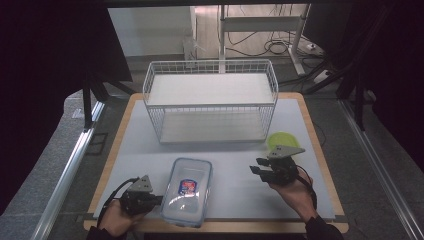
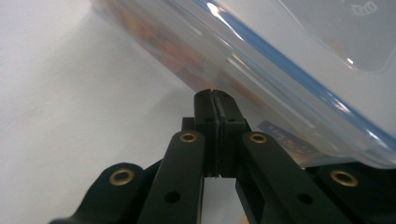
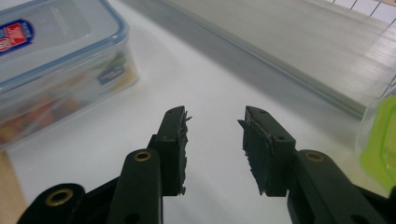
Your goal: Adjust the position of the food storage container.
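The left gripper (image 1: 156, 199) is lying low at the near table edge, jaws pressed together and empty, tips just beside the clear, blue-sealed plastic container (image 1: 187, 190). The right gripper (image 1: 256, 166) is hovering with jaws spread, near a green lid (image 1: 281, 138). A white wire basket (image 1: 210, 100) is standing behind on the pale mat (image 1: 235, 175).

We count one clear lidded container (image 1: 187, 191), one wire rack (image 1: 210, 101), one green lid (image 1: 282, 139), two grippers.

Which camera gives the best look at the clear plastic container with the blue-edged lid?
The high view: the whole container shows from above, lid and label included. The right gripper view catches one end and corner of it. The left gripper view sees a blurred side wall up close.
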Demonstrator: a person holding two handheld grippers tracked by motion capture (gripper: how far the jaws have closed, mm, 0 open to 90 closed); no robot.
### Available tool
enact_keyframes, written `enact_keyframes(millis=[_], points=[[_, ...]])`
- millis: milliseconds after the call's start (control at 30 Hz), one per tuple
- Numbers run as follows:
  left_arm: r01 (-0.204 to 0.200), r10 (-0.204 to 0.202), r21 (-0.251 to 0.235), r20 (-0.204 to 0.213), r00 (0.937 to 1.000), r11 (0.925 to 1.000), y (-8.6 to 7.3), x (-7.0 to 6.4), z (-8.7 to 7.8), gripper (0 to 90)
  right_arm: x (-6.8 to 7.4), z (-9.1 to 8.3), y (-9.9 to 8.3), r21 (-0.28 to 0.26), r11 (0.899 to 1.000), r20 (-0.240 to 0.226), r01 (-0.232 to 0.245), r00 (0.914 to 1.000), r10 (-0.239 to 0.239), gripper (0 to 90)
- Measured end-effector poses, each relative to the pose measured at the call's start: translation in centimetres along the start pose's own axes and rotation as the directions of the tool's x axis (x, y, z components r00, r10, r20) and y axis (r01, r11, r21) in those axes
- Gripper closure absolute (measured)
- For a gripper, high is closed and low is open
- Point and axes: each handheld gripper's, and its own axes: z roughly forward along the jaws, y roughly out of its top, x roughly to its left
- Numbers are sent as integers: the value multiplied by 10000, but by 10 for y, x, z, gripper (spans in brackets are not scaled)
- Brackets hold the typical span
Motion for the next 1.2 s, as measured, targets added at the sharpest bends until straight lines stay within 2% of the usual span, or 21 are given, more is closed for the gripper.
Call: enact_keyframes(millis=[33,200,433,467,500,567,600,700,800,900,1033,1133,1200], points=[[-68,68,1,186,9998,10000,3,-5,4,900,3,-4,-4,-26,10000,-58,-12,10000,12,594],[-276,274,52,463,9986,9996,13,-16,12,900,10,-11,-10,-50,10000,-204,-68,9998,67,573],[-429,425,31,774,9961,9991,24,-26,25,900,21,-18,-18,2,10000,-300,23,9995,-23,557],[-541,532,49,1078,9927,9985,27,-31,28,900,25,-20,-20,16,10000,-316,66,9995,-65,557],[-541,532,49,1078,9927,9985,27,-31,28,900,25,-20,-20,16,10000,-316,66,9995,-65,557],[-683,668,61,1363,9884,9976,28,-37,29,899,28,-22,-24,163,9997,-302,161,9994,-156,558],[-885,856,126,1500,9850,9960,29,-46,31,899,29,-22,-26,183,9997,-312,150,9994,-144,558],[-980,945,138,1629,9821,9951,31,-52,34,896,30,-24,-28,211,9997,-347,119,9993,-111,559],[-1239,1200,99,1828,9758,9922,39,-61,42,896,32,-26,-32,236,9997,-425,102,9991,-92,559],[-1197,1171,12,2003,9727,9928,49,-65,52,897,32,-28,-32,194,9998,-336,99,9994,-92,559],[-1241,1228,-60,1999,9721,9923,59,-67,60,899,28,-31,-33,115,9999,-209,-42,9998,44,559],[-1389,1404,-206,1697,9754,9901,74,-72,72,900,24,-35,-35,62,9998,-55,-191,9998,191,561],[-1558,1571,-208,1573,9750,9876,82,-76,82,900,22,-37,-37,78,9997,55,-250,9997,249,565]])
